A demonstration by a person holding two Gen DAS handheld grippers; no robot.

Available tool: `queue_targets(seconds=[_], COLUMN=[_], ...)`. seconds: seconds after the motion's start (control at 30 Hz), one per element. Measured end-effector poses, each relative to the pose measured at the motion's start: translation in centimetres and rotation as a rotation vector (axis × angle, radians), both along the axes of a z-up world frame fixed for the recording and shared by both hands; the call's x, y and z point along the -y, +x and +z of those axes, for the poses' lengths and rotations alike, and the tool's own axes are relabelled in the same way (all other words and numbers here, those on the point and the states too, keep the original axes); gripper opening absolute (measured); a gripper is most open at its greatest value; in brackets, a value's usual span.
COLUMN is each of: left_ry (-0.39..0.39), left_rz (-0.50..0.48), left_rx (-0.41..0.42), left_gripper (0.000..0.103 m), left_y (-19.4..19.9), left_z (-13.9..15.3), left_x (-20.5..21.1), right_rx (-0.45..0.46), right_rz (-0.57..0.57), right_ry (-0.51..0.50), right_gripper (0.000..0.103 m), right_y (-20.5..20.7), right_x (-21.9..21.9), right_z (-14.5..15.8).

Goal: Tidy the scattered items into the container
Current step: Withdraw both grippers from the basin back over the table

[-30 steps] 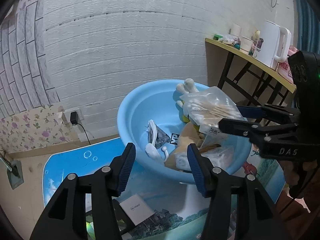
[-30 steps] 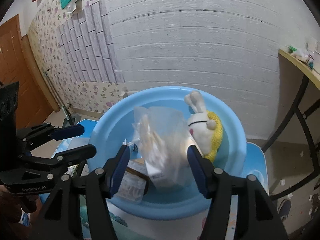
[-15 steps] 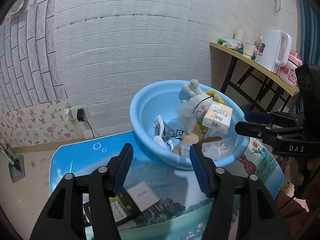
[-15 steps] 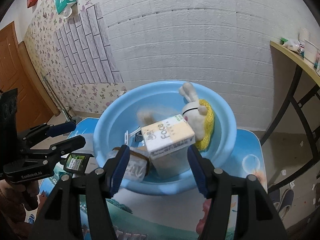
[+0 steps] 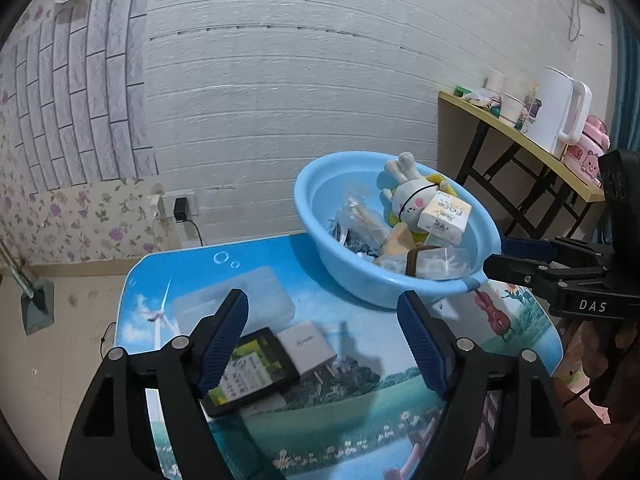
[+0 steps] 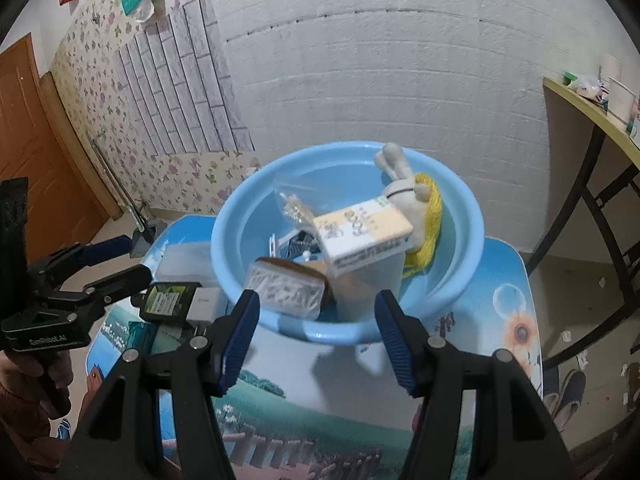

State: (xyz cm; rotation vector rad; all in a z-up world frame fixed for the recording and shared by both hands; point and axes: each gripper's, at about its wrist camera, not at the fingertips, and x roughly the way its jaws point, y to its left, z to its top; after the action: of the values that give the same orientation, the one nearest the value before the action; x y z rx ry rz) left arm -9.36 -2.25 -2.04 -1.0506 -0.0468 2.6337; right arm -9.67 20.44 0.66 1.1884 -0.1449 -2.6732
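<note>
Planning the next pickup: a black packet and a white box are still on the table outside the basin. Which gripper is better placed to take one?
Left. The left gripper is open and hangs right over the black packet and white box; the right gripper, also open, faces the blue basin.

"DAS" in white on right gripper (image 5: 520, 258) body. "Face" printed on tissue pack (image 5: 444, 213) in basin (image 5: 344, 272). White lettering on left gripper (image 6: 116, 266) body, too small to read.
</note>
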Motion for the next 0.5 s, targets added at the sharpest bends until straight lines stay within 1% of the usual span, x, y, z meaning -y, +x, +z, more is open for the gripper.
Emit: queue_targets(seconds=[0.23, 0.5], left_ry=[0.001, -0.002], left_rz=[0.029, 0.064], left_rx=[-0.006, 0.022], left_gripper=[0.080, 0.083], left_y=[2.2, 4.3], left_z=[0.2, -0.4], left_x=[1.1, 2.4], right_rx=[0.003, 0.018], right_rz=[0.030, 0.066], right_ry=[0.005, 0.013], right_gripper=[0.060, 0.060], right_y=[1.3, 3.2], right_x=[1.2, 2.9], right_z=[0.1, -0.3])
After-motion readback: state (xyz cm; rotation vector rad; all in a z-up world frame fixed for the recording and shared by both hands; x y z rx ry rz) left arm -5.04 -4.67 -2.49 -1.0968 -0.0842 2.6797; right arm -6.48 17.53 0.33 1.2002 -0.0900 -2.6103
